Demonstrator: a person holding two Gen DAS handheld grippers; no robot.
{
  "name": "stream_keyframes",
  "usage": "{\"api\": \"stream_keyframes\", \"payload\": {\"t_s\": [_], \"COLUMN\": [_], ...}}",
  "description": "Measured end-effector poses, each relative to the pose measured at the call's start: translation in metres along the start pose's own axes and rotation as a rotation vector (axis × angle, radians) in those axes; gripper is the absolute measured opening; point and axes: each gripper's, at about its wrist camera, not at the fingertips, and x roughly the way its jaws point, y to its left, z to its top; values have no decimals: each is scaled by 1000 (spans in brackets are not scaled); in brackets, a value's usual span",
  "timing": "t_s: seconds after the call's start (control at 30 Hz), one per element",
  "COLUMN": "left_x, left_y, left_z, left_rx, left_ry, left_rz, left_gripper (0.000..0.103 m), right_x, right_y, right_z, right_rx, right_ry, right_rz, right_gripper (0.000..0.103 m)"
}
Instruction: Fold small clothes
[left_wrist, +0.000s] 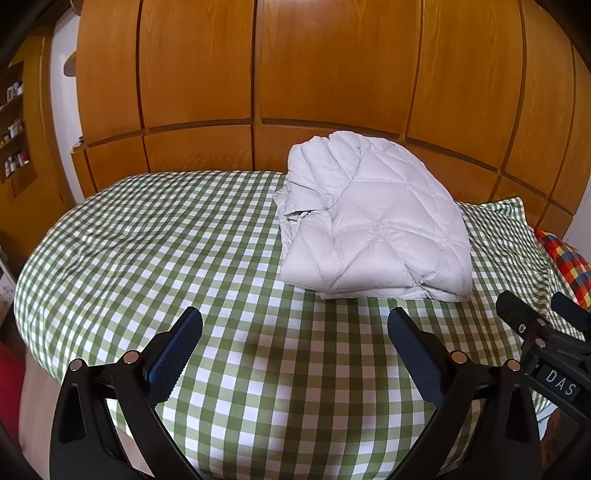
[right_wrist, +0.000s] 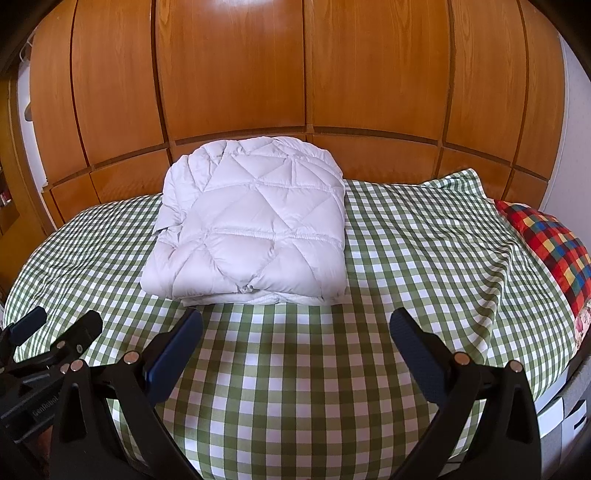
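The folded quilted garment (right_wrist: 247, 225) lies on the bed (right_wrist: 406, 258), toward its far edge; behind the bed stands the panelled wardrobe (right_wrist: 306, 74). A pillow (right_wrist: 550, 243) lies at the bed's right end, well apart from the garment. Both grippers (left_wrist: 295, 328) (right_wrist: 295, 328) hover before the garment, left gripper left of the right

Green-white gingham bedsheet (right_wrist: 332, 369), white diamond-quilted jacket (right_wrist: 255, 229)

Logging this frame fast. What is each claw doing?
Left claw: open, holding nothing.
Right claw: open, holding nothing.
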Motion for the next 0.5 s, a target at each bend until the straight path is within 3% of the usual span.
{"api": "stream_keyframes", "payload": {"t_s": [0.3,0.5], "left_x": [4,25], "left_y": [-7,-4], "left_z": [-4,-4], "left_rx": [40,40], "left_ry": [0,54], "left_rz": [2,-17], "left_gripper": [99,99], "right_x": [4,23], "right_y": [-1,-9], "right_z": [-1,-5], "right_rx": [4,12], "right_ry": [9,43], "right_rz": [-5,-42], "right_gripper": [101,101]}}
